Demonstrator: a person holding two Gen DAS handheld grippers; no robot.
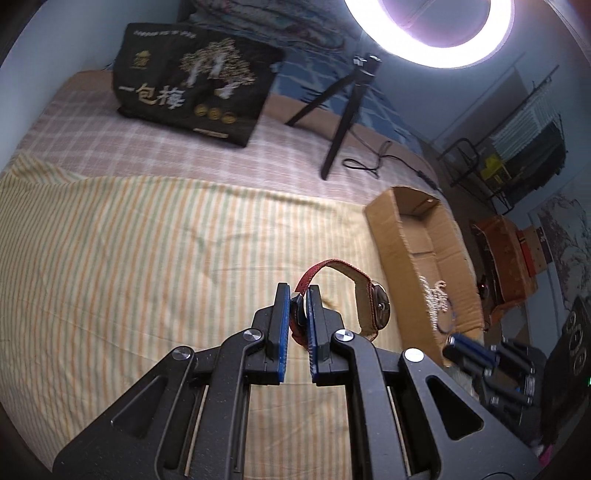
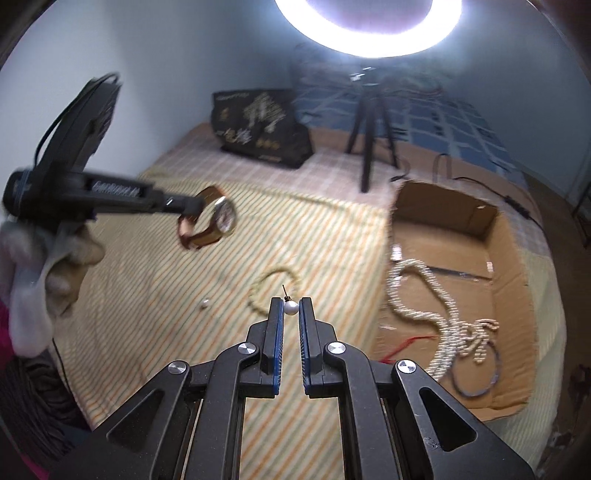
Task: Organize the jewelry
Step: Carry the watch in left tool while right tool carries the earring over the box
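The left gripper (image 1: pixel 297 295) clamps the wristwatch (image 1: pixel 373 301) by its flexible strap; the right gripper (image 2: pixel 290 308) pinches a small, slippery pearl earring (image 2: pixel 290 307).

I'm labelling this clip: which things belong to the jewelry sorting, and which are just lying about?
Job: watch in left gripper; pearl earring in right gripper; cardboard box; bead necklace; bracelet; loose pearl.
Lying about: black bag; tripod; ring light.
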